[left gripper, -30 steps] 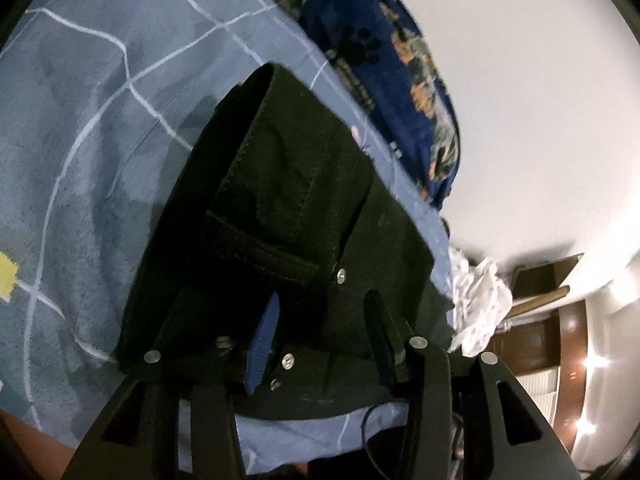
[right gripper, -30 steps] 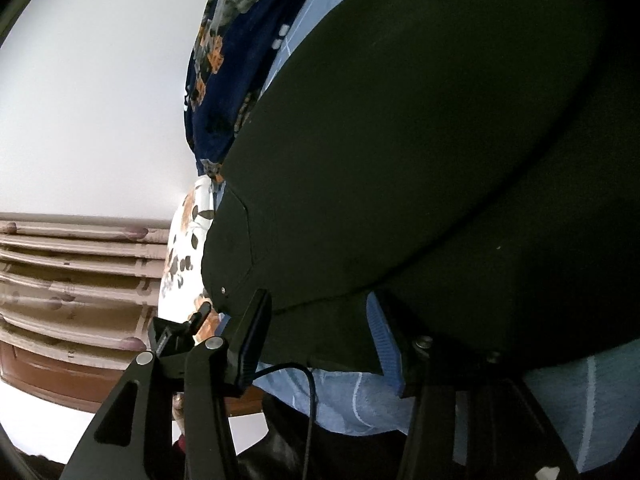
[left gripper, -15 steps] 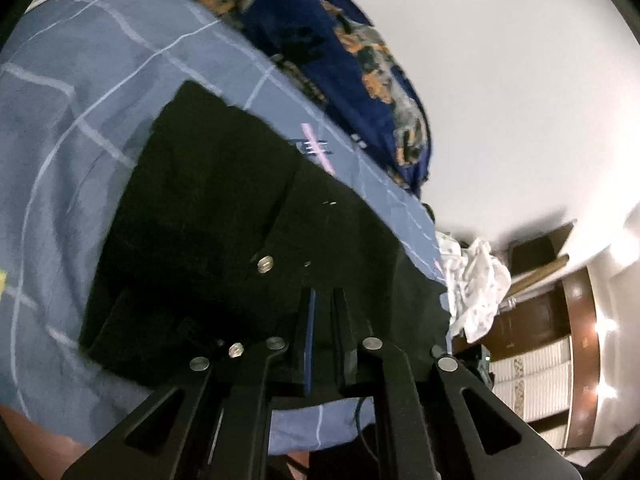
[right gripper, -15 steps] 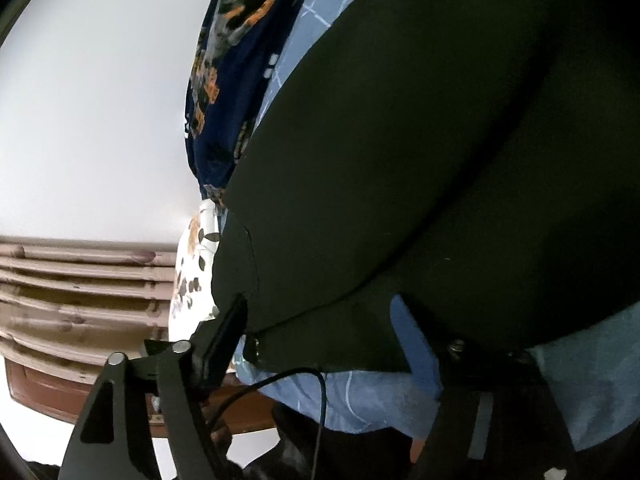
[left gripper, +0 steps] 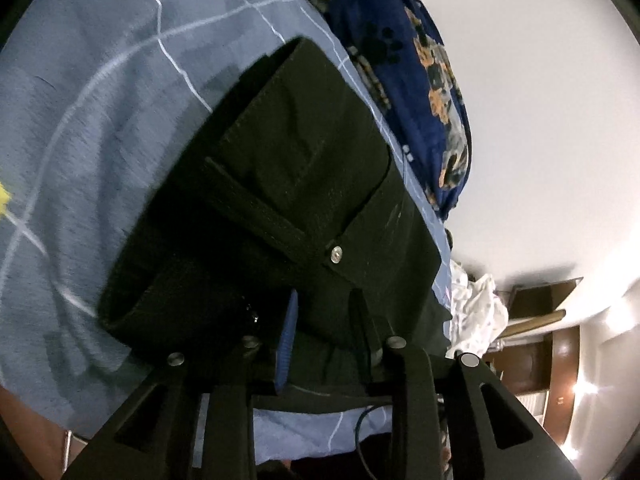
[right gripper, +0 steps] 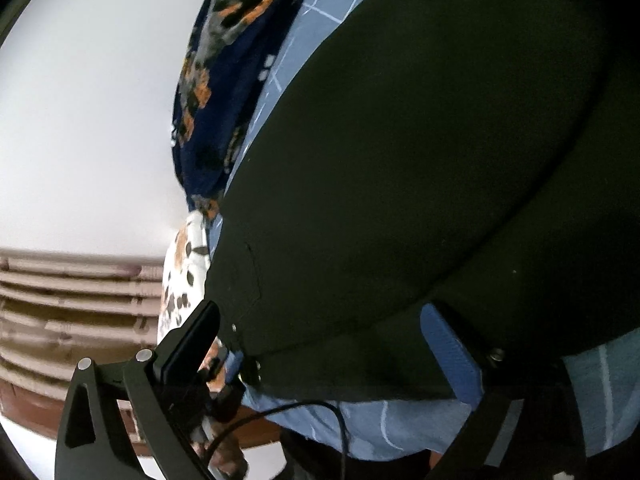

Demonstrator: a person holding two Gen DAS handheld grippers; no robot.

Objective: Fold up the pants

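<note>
Black pants [left gripper: 304, 168] lie folded on a blue bedsheet [left gripper: 100, 100], with the waistband, a pocket and a metal rivet [left gripper: 337, 255] facing the left wrist view. My left gripper [left gripper: 324, 320] is over the near edge of the pants. Its jaws are opening, a narrow gap apart, with dark cloth between them and no visible pinch. In the right wrist view the pants [right gripper: 400, 160] fill most of the picture. My right gripper [right gripper: 320, 340] straddles their near hem. Its jaws are opening wide, and the blue pad [right gripper: 448, 356] is clear of the cloth.
A dark blue blanket [left gripper: 400, 40] with orange and paw-print patterns lies along the far side of the bed. Beyond the bed's end are a crumpled white cloth [left gripper: 476, 312] and brown wooden furniture [left gripper: 552, 344]. A spotted white cloth [right gripper: 184, 272] and wooden slats [right gripper: 60, 300] lie left of the right gripper.
The left jaws went from partly open to shut half a second ago and have parted again. The right jaws have spread steadily wider over the hem. The pants stay on the bed.
</note>
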